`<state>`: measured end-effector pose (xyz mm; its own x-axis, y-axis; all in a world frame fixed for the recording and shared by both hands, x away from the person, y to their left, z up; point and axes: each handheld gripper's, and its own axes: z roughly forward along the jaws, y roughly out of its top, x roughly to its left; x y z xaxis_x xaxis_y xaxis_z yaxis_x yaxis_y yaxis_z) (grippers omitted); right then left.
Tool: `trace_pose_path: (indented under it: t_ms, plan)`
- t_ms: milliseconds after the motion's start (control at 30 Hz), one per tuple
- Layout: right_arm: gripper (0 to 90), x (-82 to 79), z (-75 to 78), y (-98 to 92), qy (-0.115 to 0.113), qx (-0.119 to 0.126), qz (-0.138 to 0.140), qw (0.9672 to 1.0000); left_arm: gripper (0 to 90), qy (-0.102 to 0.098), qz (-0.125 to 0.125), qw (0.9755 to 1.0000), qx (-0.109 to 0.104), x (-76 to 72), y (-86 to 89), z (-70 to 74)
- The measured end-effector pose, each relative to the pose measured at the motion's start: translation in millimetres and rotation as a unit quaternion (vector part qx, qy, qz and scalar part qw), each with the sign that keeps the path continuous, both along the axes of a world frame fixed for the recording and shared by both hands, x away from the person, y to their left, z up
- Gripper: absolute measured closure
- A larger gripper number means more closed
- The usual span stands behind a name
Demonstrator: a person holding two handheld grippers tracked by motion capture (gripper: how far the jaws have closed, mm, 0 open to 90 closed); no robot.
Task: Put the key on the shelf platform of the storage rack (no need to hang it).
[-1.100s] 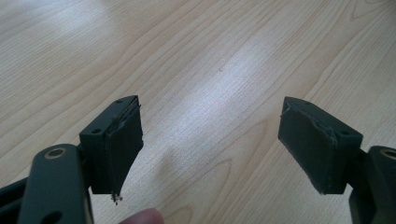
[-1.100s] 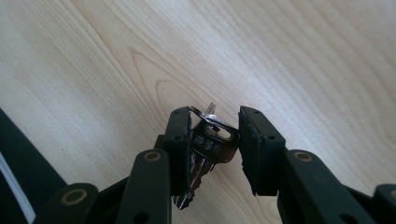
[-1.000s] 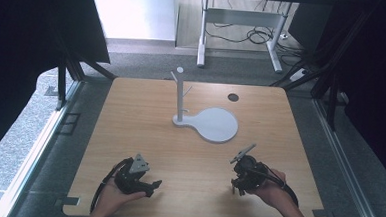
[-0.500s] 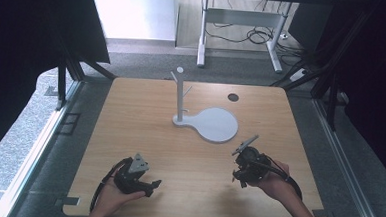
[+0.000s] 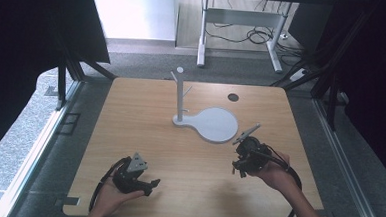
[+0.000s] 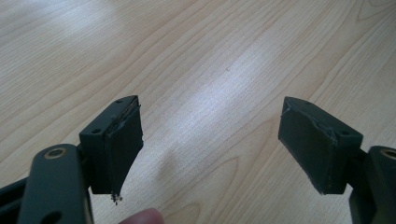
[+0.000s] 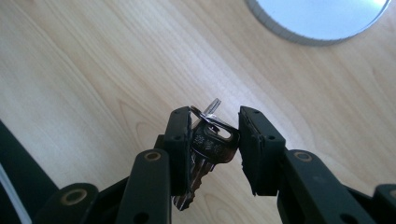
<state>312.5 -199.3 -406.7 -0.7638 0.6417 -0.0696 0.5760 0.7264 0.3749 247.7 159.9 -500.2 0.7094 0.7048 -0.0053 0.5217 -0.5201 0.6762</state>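
A small bunch of keys point(image 7: 212, 144) on a ring sits between the jaws of my right gripper point(image 7: 215, 116), which is shut on it just above the wood. In the high view this gripper point(image 5: 243, 157) is held at the table's front right, close to the white round plate point(image 5: 216, 123). The same plate's rim point(image 7: 322, 18) lies ahead of the jaws. My left gripper point(image 6: 210, 112) stands wide open over bare wood with nothing between its pads. It rests in a hand at the front left point(image 5: 149, 184).
A white stand point(image 5: 179, 95) with short pegs rises from the narrow end of the round plate, at mid table. A dark round hole point(image 5: 233, 97) marks the tabletop point(image 5: 130, 130) at back right. Black curtains flank both sides; a desk frame and cables lie beyond.
My right gripper has moved a little forward, toward the white plate, with the keys in it. The left gripper has stayed put.
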Motion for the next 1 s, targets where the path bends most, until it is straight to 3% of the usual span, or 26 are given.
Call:
trace_pose_path:
  t_ms: [1000]
  plan:
    - [66.4, 38.0, 18.8, 11.8, -0.001, 0.009, -0.005, 0.9999, 22.1, 0.0, 0.0, 1.0, -0.001, 0.3, 1.7, 0.5]
